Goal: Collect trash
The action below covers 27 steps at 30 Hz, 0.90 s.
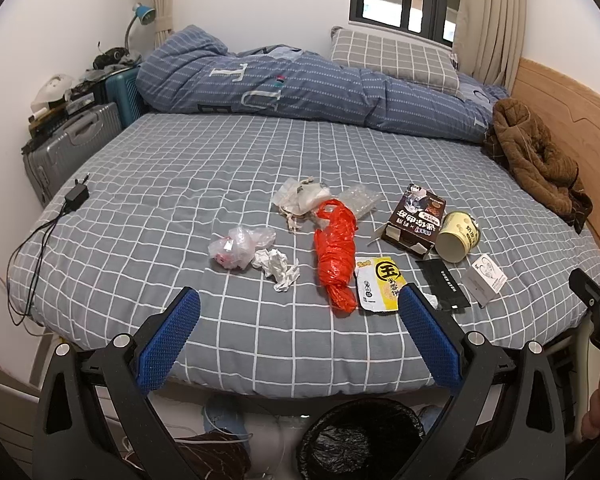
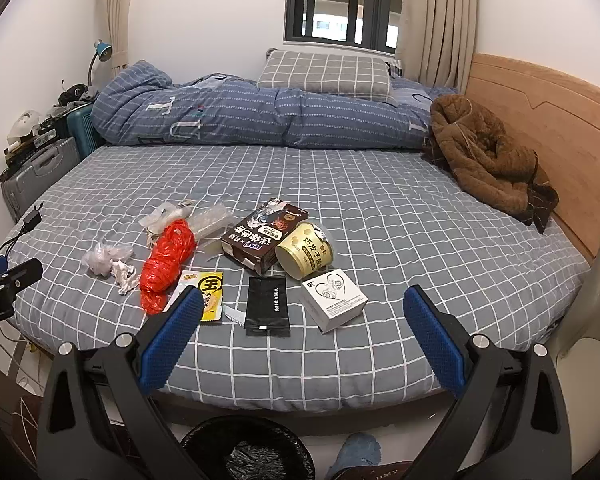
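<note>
Trash lies on the grey checked bed (image 1: 180,184): a red plastic bag (image 1: 336,256), a crumpled tissue (image 1: 278,270), a clear bag (image 1: 238,246), a yellow snack wrapper (image 1: 378,284), a brown carton (image 2: 266,240), a yellow paper cup (image 2: 306,254), a black sachet (image 2: 268,306) and a white earphone box (image 2: 334,300). My left gripper (image 1: 300,300) hovers open over the bed's near edge, empty. My right gripper (image 2: 304,300) is open too, short of the sachet and box. A black-lined bin (image 1: 360,440) stands on the floor below.
A folded blue quilt (image 1: 300,88) and pillow (image 2: 326,72) lie at the bed's far side. A brown jacket (image 2: 488,152) rests by the wooden headboard (image 2: 548,120). A charger with cable (image 1: 74,196) lies at the left edge. Suitcases (image 1: 72,144) stand beyond.
</note>
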Motion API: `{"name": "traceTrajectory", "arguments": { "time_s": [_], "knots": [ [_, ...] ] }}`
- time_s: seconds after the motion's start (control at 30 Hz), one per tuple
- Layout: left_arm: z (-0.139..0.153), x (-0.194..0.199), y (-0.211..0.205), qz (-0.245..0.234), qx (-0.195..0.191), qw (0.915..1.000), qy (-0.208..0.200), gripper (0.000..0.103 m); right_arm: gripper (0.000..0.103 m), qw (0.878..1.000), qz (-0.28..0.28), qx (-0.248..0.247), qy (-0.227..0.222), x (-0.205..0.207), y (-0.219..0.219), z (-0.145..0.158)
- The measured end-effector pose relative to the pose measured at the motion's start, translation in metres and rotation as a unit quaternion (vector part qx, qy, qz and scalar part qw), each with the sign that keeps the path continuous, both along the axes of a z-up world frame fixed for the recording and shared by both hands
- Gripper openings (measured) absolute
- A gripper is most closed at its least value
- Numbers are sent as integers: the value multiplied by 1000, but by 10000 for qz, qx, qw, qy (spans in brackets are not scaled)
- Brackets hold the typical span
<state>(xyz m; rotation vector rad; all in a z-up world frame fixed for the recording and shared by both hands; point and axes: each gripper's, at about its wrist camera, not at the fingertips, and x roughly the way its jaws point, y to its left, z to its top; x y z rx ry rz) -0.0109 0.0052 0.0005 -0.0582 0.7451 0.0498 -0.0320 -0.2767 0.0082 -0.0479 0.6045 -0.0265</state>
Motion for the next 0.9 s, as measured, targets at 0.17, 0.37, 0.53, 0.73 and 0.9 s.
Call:
{"name": "traceTrajectory", "arguments": {
  "time_s": [0.17,0.37,0.53,0.73,0.9],
  "knots": [
    [0,-1,-2,-3,-2,10000,1,97,96,10000,-31,26,-2,-1,0,1],
    [5,-4,-3,-13,21,10000,-49,97,96,10000,-30,55,-48,-6,1,7],
    [8,-7,-4,-34,47,9999,-84,97,96,9999,-16,67,-89,-8,1,10],
    [8,-7,-5,-32,65,9999,-70,97,96,9999,-19,73,-89,-8,1,10],
    [8,-7,-5,-31,58,10000,-63,97,96,9999,-17,57,-93,-8,2,10]
  ]
}}
